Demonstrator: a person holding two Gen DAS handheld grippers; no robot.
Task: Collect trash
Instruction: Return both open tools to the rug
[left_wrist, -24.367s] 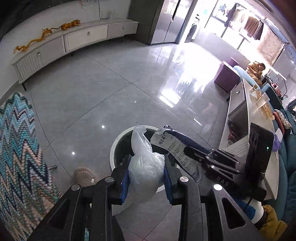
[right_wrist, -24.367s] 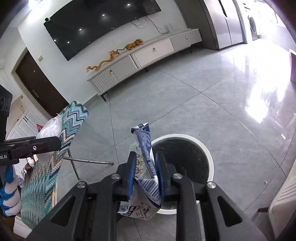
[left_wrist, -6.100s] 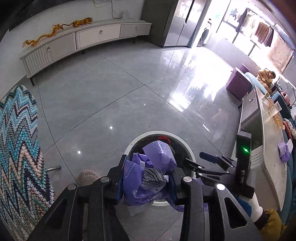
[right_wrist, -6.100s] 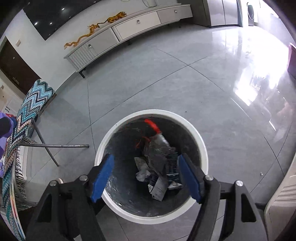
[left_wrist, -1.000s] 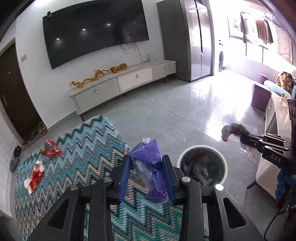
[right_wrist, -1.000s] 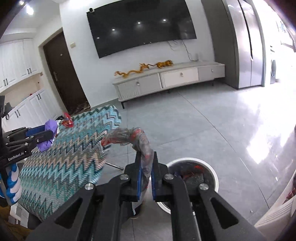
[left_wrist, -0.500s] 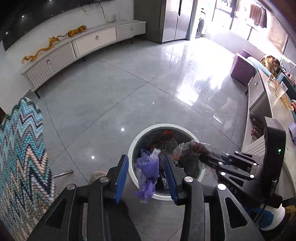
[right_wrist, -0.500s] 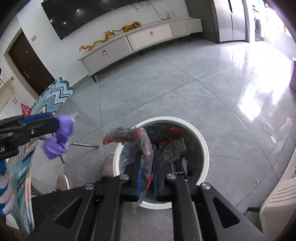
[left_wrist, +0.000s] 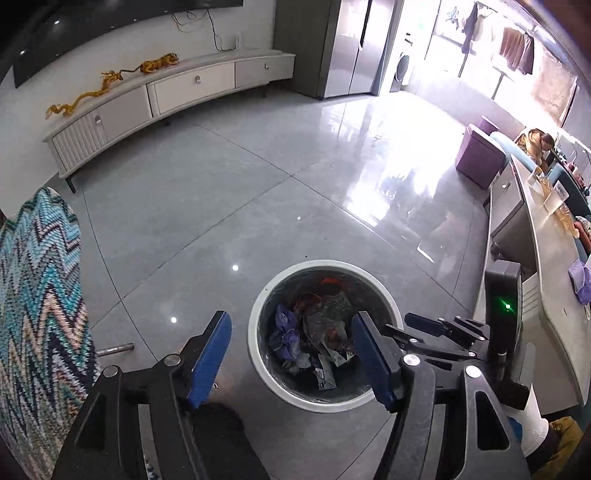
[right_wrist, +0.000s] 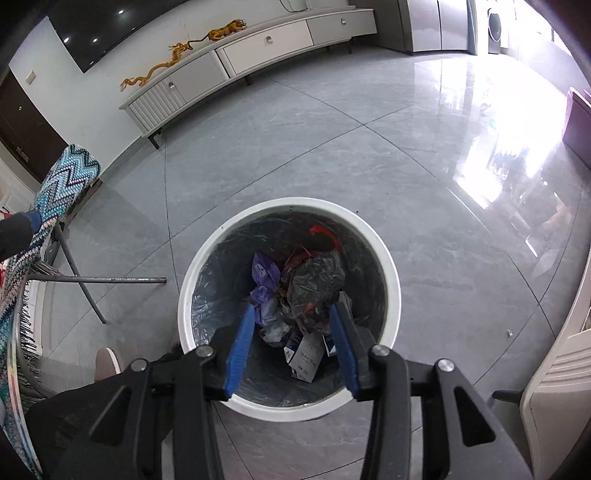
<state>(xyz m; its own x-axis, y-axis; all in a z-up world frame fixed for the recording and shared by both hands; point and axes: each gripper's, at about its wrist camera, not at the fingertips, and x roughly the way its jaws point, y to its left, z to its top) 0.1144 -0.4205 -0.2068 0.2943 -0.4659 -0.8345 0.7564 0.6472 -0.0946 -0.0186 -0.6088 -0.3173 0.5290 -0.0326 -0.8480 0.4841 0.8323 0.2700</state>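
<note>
A round white trash bin (left_wrist: 258, 306) with a dark liner stands on the grey floor; it also shows in the right wrist view (right_wrist: 388, 258). Inside lie a purple bag (right_wrist: 264, 275), a dark crumpled plastic bag (right_wrist: 317, 280) and paper packets (right_wrist: 306, 356). My left gripper (left_wrist: 291, 332) is open and empty, above the bin's near left rim. My right gripper (right_wrist: 291, 314) is open and empty, right over the bin; it shows at the right of the left wrist view (left_wrist: 436, 332).
A table with a blue zigzag cloth (left_wrist: 40, 295) stands left of the bin, its metal legs (right_wrist: 96, 280) close by. A white counter (left_wrist: 546, 277) is to the right. A low TV cabinet (left_wrist: 166, 92) lines the far wall. A slipper (right_wrist: 107, 363) lies near the bin.
Both grippers have opened. The purple bag has dropped from the left one and the dark plastic bag from the right one; both now lie in the bin.
</note>
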